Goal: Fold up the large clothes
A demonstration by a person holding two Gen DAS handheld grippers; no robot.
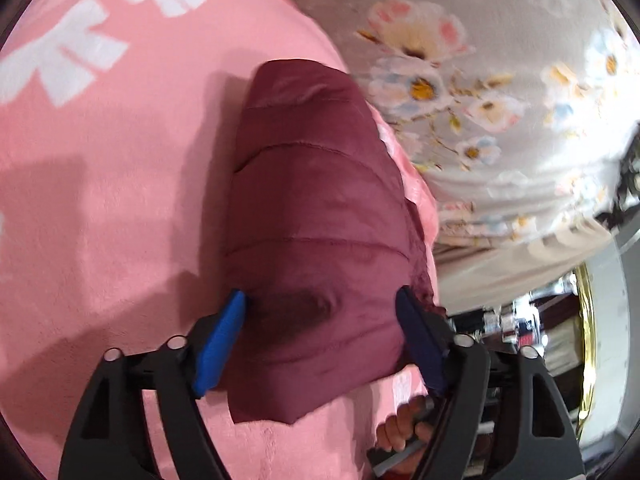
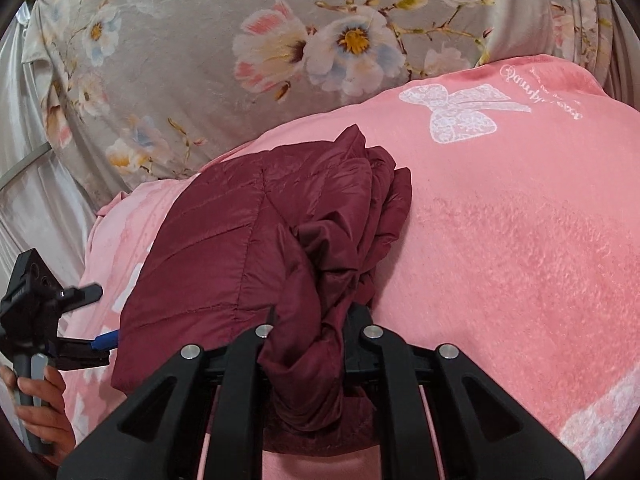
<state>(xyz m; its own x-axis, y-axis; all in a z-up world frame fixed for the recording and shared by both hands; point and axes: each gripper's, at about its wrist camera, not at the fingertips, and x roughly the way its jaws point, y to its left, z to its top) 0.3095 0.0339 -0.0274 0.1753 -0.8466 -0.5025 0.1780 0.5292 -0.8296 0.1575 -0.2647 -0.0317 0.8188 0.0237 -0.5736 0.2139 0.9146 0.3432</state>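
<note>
A maroon quilted jacket (image 1: 316, 216) lies folded into a long bundle on a pink blanket (image 1: 100, 200). My left gripper (image 1: 320, 308) is open wide, its blue pads (image 1: 220, 344) on either side of the bundle's near end, pressing against it. In the right wrist view the same jacket (image 2: 224, 240) lies on the pink blanket (image 2: 500, 240). My right gripper (image 2: 308, 320) is shut on a bunched fold of the jacket (image 2: 316, 340); its fingertips are hidden in the fabric. The left gripper (image 2: 96, 340) shows at the jacket's left edge, held by a hand.
A grey floral bedsheet (image 1: 500, 80) lies beyond the blanket, also in the right wrist view (image 2: 200, 60). The bed's edge and dark furniture (image 1: 532, 328) show at the lower right of the left wrist view. The blanket has white bow prints (image 2: 460, 112).
</note>
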